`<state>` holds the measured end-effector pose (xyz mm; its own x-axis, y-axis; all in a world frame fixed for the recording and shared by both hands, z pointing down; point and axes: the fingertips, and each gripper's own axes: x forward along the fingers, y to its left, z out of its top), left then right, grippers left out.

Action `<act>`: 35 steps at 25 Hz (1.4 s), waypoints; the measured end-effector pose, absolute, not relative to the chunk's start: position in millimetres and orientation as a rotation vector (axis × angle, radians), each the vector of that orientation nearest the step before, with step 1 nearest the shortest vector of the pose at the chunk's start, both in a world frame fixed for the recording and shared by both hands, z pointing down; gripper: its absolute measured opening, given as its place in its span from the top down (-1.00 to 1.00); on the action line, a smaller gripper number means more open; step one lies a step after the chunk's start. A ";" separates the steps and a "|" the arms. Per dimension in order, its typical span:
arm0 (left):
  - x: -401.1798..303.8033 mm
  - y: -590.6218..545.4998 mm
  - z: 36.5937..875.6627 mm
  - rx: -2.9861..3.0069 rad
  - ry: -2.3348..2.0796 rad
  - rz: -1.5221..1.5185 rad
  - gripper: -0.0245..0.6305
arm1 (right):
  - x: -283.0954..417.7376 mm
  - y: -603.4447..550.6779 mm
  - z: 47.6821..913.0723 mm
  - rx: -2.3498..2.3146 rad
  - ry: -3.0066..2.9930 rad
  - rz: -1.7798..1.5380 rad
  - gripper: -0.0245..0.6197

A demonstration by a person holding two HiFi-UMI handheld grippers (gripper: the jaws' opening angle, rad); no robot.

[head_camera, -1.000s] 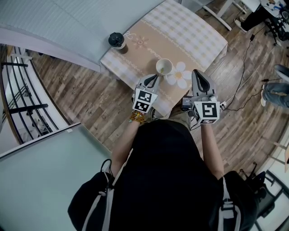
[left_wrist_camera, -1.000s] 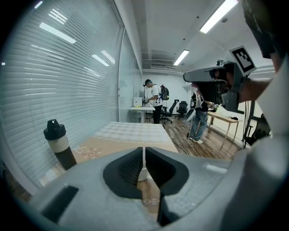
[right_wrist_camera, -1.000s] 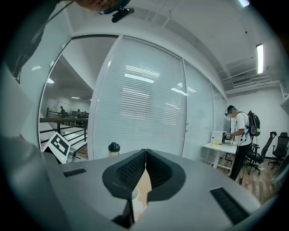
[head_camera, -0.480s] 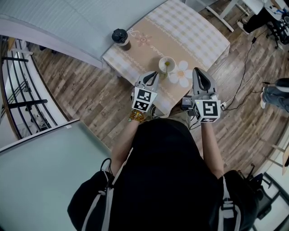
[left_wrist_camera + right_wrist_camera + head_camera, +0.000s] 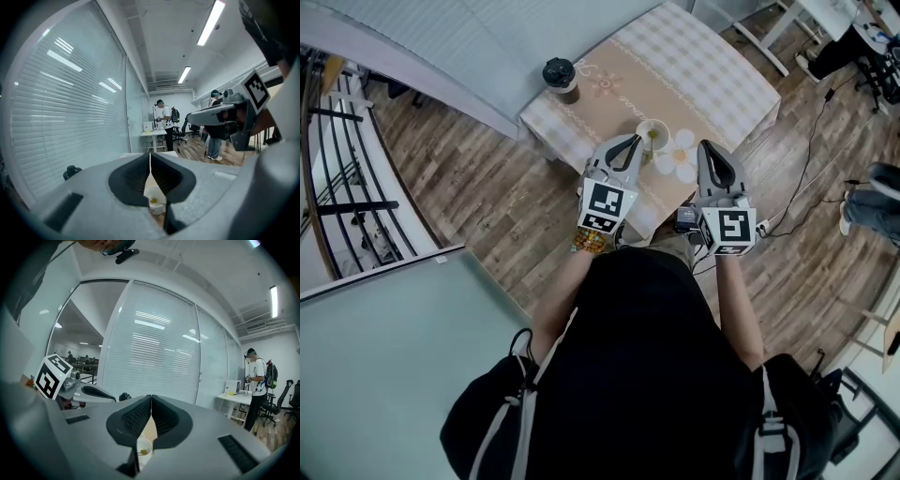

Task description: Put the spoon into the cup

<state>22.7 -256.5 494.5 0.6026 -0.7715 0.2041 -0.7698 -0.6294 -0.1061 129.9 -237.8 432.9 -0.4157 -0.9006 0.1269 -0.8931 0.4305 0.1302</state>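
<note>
**Head view:** the white cup [image 5: 652,133] stands on the checked worktop [image 5: 712,66]. A yellow-green spoon [image 5: 650,140] now lies inside it, where a second ago the inside of the cup looked bare white. The left tongs [image 5: 630,142] sit just beside the cup's rim. The right tongs [image 5: 711,152] hang near, over the worktop's front edge. A dark-lidded cup [image 5: 560,75] stands well apart at the far corner.

**Left gripper view:** the left tongs [image 5: 150,164] are pressed together with nothing between them. Below their seam the cup [image 5: 155,197] shows, with the spoon [image 5: 153,202] in it (only a small yellow piece is visible).

**Right gripper view:** the right tongs [image 5: 151,404] are likewise together and empty, with the cup [image 5: 143,446] and spoon [image 5: 143,452] beneath. The task looks done, and what remains is drawing back.
</note>
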 end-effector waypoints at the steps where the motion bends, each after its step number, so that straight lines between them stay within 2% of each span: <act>1: 24.6 -256.0 483.4 -2.781 1.344 -0.337 0.87 | 129.0 -236.8 429.2 1.588 -2.502 -0.070 0.90; 16: 32.6 -236.8 326.4 -2.547 1.284 0.048 0.87 | 118.6 -223.0 382.7 1.605 -2.551 -0.217 0.90; 35: 23.9 -215.5 352.1 -2.521 1.337 0.038 0.88 | 92.4 -208.8 389.0 1.521 -2.568 -0.244 0.90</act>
